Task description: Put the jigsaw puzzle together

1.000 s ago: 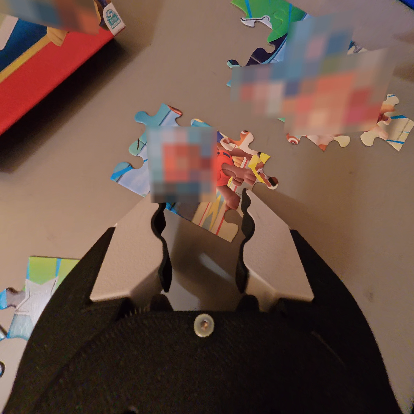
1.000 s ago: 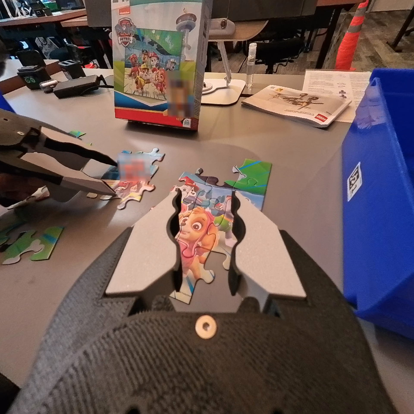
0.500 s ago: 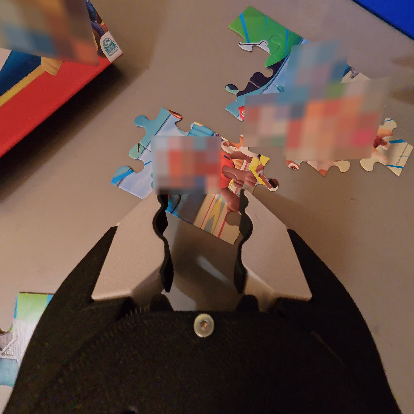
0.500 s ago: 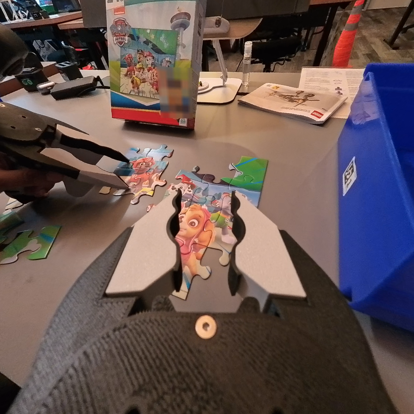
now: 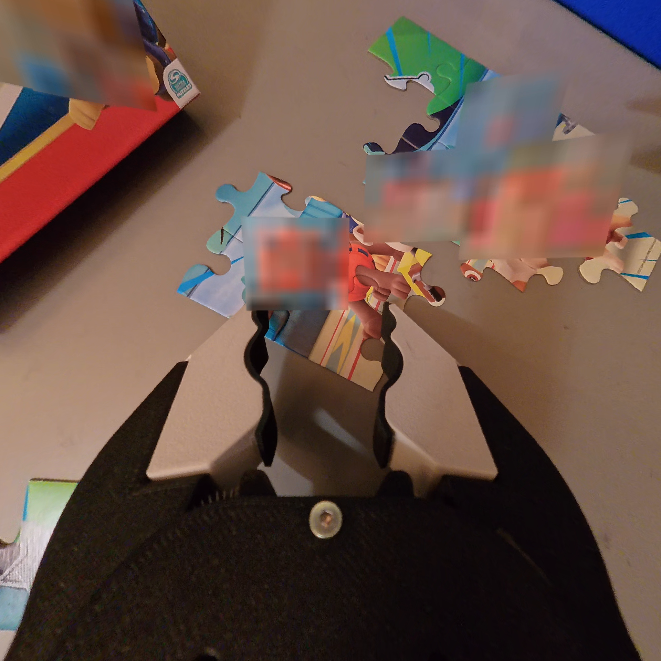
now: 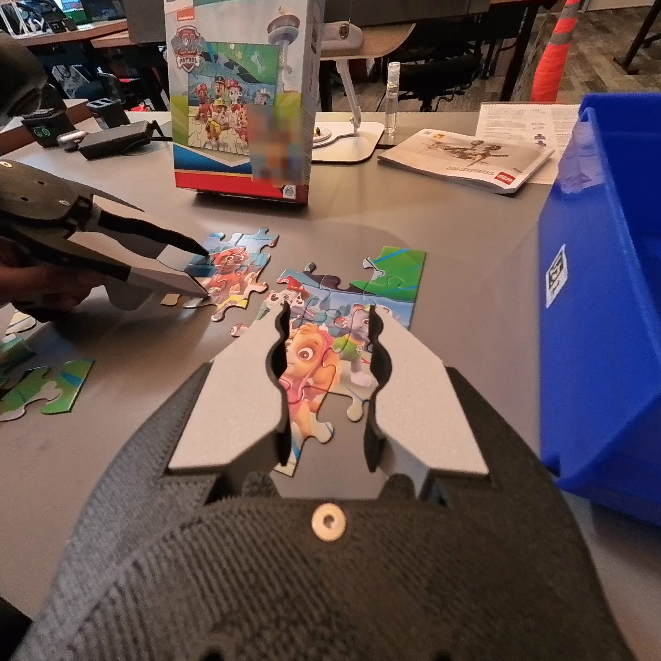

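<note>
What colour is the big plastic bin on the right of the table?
Solid blue; the large plastic bin shows best in the right wrist view.

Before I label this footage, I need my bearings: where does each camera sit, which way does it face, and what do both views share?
Left wrist view: on the left gripper, looking steeply down at the small joined cluster of cardboard puzzle pieces on the grey table; its open grey fingers show.
Right wrist view: on the right gripper, looking forward, low over the larger assembled puzzle section, toward the upright puzzle box and blue plastic bin; open fingers show.
Shared: both puzzle clusters, box, table; the right view also shows the left gripper.
</note>
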Tool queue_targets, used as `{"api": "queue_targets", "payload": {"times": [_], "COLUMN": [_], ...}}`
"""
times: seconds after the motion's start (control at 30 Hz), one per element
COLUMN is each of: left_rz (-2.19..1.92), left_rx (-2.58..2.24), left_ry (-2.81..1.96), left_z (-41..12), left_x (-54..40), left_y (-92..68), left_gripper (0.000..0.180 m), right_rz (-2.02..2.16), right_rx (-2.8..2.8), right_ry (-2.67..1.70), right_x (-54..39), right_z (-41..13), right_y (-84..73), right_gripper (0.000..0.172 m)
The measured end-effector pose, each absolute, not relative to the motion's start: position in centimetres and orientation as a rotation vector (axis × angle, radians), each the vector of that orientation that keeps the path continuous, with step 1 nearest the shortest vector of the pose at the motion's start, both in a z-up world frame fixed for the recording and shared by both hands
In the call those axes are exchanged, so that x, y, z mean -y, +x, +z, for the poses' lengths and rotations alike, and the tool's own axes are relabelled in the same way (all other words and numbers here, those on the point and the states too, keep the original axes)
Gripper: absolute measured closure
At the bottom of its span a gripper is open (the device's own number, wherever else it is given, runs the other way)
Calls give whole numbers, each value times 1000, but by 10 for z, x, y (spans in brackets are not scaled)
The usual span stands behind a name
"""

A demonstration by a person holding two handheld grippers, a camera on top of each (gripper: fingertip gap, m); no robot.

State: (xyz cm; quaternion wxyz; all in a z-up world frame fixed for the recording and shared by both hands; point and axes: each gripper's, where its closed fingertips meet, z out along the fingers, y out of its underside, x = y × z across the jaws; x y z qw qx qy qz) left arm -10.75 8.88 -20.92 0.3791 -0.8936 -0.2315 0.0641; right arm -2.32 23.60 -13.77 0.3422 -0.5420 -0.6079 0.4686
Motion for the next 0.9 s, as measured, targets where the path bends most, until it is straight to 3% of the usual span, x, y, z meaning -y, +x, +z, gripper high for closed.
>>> {"api": "queue_targets", "payload": {"times": [0.9], "left_rz": [157], "left_rx": [580], "left_ry": [-2283], "left_z": [-209], "left_x": [-93], "left_y": [-111], "left_gripper": [119], "right_rz": [1156], "right_rx": [1754], "right_ry": [-1451], "right_x": [-217], "right_z": [-167], "right_y": [-26], "right_gripper": [128]}}
